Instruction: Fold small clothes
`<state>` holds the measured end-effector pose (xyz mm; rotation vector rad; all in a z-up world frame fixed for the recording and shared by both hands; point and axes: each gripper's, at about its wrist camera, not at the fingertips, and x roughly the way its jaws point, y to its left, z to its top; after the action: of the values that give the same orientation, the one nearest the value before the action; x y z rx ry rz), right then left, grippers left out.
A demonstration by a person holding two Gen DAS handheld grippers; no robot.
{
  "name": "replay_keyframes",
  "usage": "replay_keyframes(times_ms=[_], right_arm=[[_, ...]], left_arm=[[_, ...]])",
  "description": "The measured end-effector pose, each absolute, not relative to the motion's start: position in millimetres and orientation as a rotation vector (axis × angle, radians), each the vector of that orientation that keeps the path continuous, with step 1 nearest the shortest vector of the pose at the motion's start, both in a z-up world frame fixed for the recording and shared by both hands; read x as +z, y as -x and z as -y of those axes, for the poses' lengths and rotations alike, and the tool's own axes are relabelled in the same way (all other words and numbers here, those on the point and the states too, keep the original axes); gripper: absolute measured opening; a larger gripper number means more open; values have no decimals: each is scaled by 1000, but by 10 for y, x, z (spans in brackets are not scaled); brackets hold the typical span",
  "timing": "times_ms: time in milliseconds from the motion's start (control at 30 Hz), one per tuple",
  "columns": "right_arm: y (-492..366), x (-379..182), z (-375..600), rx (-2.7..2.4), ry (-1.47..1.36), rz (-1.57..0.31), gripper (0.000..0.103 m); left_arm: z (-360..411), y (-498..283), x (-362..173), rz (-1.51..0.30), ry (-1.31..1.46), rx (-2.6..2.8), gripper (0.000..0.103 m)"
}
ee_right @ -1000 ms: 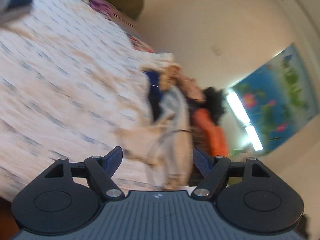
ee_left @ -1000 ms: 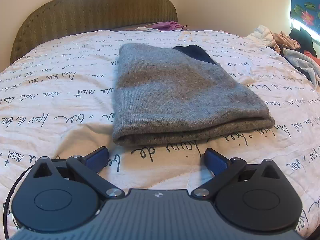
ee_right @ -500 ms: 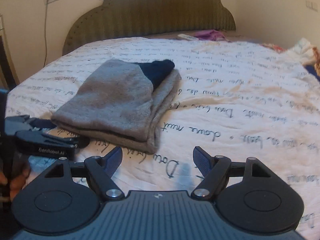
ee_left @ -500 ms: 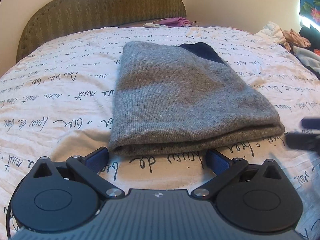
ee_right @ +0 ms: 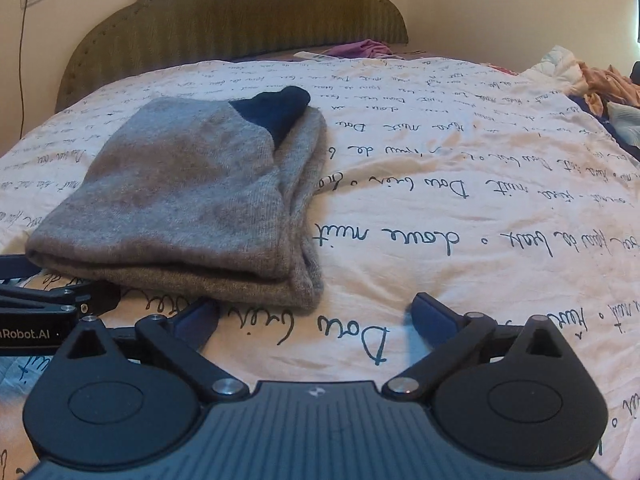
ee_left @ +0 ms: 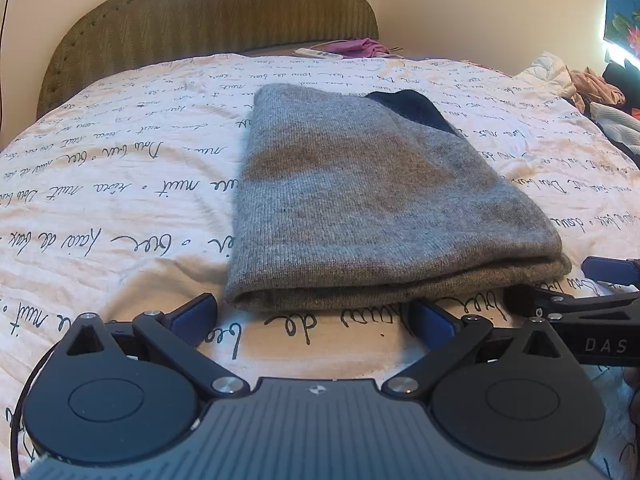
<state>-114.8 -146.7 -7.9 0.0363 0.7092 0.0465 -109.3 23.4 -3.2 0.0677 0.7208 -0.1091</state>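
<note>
A grey knit garment [ee_left: 360,200] with a dark navy part [ee_left: 412,108] at its far end lies folded flat on the bed; it also shows in the right wrist view [ee_right: 188,204]. My left gripper [ee_left: 316,312] is open and empty, just in front of the garment's near folded edge. My right gripper [ee_right: 316,316] is open and empty, in front of the garment's near right corner. The right gripper's fingers [ee_left: 608,270] show at the right edge of the left wrist view, beside that corner. The left gripper's body [ee_right: 40,300] shows at the left edge of the right wrist view.
The bed has a white sheet with black script [ee_left: 120,200] and an olive padded headboard [ee_left: 224,12]. A heap of other clothes [ee_left: 600,96] lies at the bed's right edge. A purple cloth and a remote [ee_left: 344,48] lie by the headboard.
My right gripper swung from facing the clothes heap and wall round to the folded garment, and came down beside its near right corner. My left gripper edged slightly closer to the garment.
</note>
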Motion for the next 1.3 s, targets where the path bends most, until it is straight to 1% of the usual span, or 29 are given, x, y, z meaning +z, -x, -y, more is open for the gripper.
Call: replay_keyframes(times_ms=[133,367,1300], right_arm=[[1160,-90,1421,32,-22,-701,103],[1092,-66,1422,14,-61,-739,103],[1165,-99,1435,28,-56,-705,103]], left_arm=[[-227,1099,-32,-721,-72,-108,103],[-226,1099,-31,-722,-70,-109,103],[-216,1086,-37,-725,-82,-111,103]])
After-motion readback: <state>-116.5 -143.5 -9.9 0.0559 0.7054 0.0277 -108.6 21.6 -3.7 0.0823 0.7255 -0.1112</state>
